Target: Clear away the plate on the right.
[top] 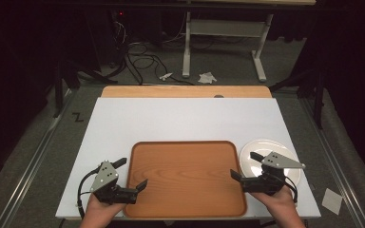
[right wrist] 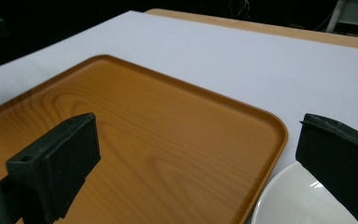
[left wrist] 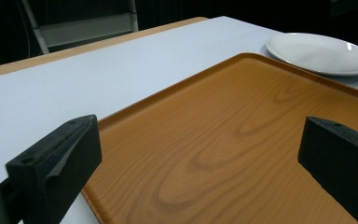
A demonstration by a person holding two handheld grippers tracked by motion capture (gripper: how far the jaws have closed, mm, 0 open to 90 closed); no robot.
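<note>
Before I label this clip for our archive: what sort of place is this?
Probably a lab or recording setup, not a dining room. A white board covers the table, holding a wooden tray and a white plate; black surrounds and loose cables lie on the floor behind.

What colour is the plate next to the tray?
White; the plate shows best in the left gripper view.

tray (top: 185,178): wood-grain, smooth | plate (top: 254,159): glossy white | table cover (top: 180,118): matt

Wooden tray (top: 185,178) between two open-jawed tools, white plate (top: 261,151) beside.
</note>
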